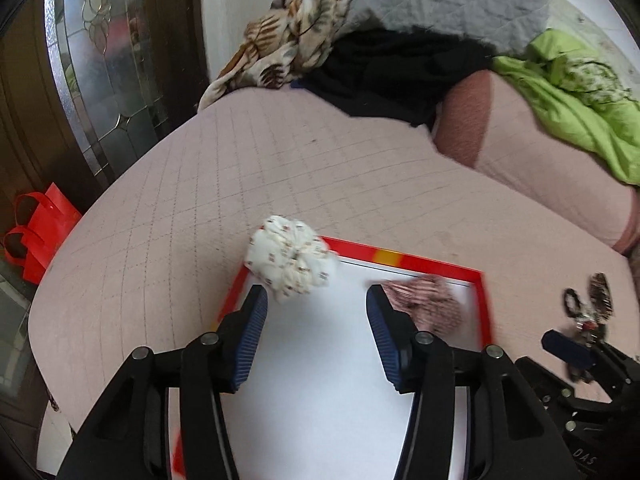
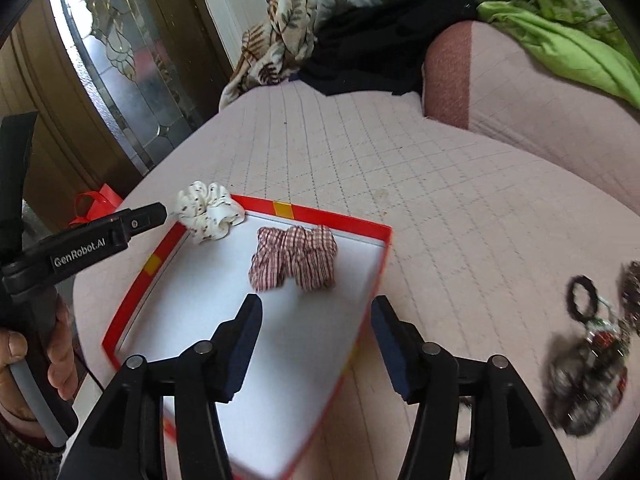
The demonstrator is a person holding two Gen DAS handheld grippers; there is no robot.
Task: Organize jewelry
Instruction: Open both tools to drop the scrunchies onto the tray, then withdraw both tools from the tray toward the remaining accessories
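Your jewelry pile [image 2: 592,360] at the right is smeared by motion blur in the right wrist view, so you cannot tell its pieces apart beyond a black ring, and in the left wrist view the right gripper [image 1: 576,356] covers part of it. The red-rimmed box [image 1: 440,262] runs off the bottom edge in both views, your own grippers hiding its near end. The checked scrunchie [image 1: 424,304] is blurred in the left wrist view and partly behind a finger
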